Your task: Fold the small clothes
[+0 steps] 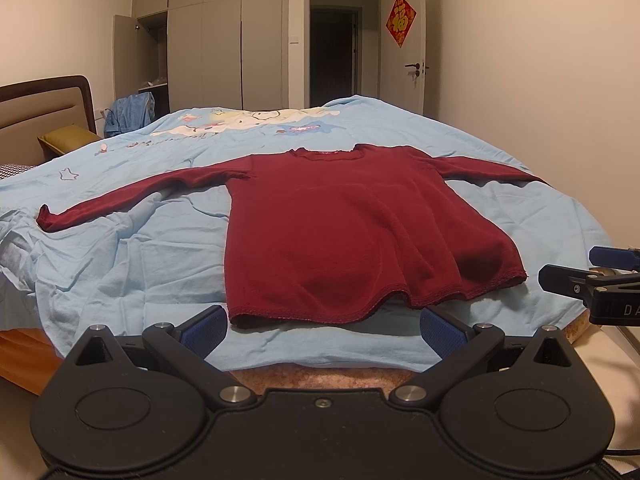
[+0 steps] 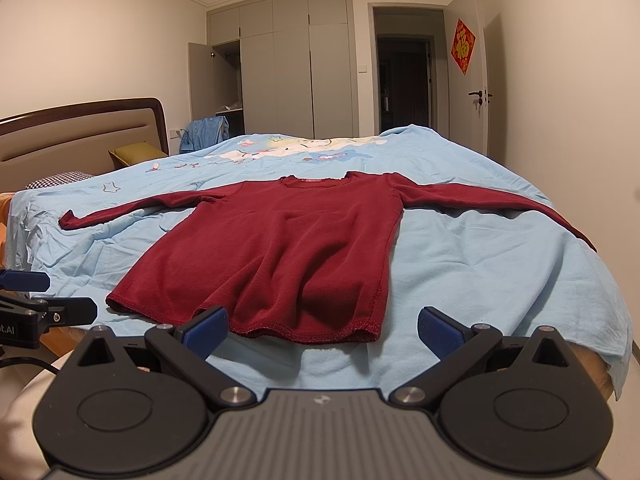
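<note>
A dark red long-sleeved top (image 1: 340, 224) (image 2: 288, 248) lies flat on the light blue bedsheet (image 1: 120, 264) (image 2: 480, 264), neck away from me, both sleeves spread out to the sides. Its hem is nearest me. My left gripper (image 1: 322, 332) stands open just short of the hem, blue pads wide apart, nothing between them. My right gripper (image 2: 322, 330) is open too, in front of the hem's right part. In the left wrist view the right gripper (image 1: 592, 272) shows at the right edge, and in the right wrist view the left gripper (image 2: 36, 296) shows at the left edge.
The bed has a brown headboard (image 2: 80, 136) and pillows (image 2: 136, 152) at the left. Behind it stand a grey wardrobe (image 2: 296, 72) with one door open, a dark doorway (image 2: 404, 80) and a closed door (image 2: 492, 92). Blue clothing (image 1: 132, 114) hangs beside the wardrobe.
</note>
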{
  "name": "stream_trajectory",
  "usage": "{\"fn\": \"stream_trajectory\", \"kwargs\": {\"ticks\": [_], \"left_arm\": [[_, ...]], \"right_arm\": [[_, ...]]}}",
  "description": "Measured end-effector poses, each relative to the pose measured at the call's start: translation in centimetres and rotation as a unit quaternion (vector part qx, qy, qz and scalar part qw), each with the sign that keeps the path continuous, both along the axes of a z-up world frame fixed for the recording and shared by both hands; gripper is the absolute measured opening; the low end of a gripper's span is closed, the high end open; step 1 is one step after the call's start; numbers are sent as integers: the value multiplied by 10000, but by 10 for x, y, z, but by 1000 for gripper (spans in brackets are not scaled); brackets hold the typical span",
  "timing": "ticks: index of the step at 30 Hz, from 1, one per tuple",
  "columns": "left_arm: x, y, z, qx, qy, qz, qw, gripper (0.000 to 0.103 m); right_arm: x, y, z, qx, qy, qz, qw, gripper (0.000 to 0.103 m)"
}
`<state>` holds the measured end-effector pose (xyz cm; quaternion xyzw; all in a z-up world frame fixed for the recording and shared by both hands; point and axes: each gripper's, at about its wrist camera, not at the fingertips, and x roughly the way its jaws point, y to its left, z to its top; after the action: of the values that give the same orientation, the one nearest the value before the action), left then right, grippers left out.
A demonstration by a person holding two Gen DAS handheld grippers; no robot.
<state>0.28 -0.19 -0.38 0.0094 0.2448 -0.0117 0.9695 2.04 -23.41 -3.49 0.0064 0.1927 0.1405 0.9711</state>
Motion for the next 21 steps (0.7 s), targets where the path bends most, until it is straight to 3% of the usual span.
{"fn": "stream_trajectory", "kwargs": {"ticks": [11, 16, 21], "left_arm": [[6, 3, -1, 33, 230, 99, 9997, 102], [25, 9, 7, -138, 385, 96, 9991, 102], [58, 12, 15, -154, 465, 120, 9987, 102]], "right_arm": [[6, -4, -3, 127, 203, 59, 9997, 103], [21, -14, 0, 349, 497, 191, 9980, 103], [44, -20, 12, 153, 462, 154, 9987, 103]]}}
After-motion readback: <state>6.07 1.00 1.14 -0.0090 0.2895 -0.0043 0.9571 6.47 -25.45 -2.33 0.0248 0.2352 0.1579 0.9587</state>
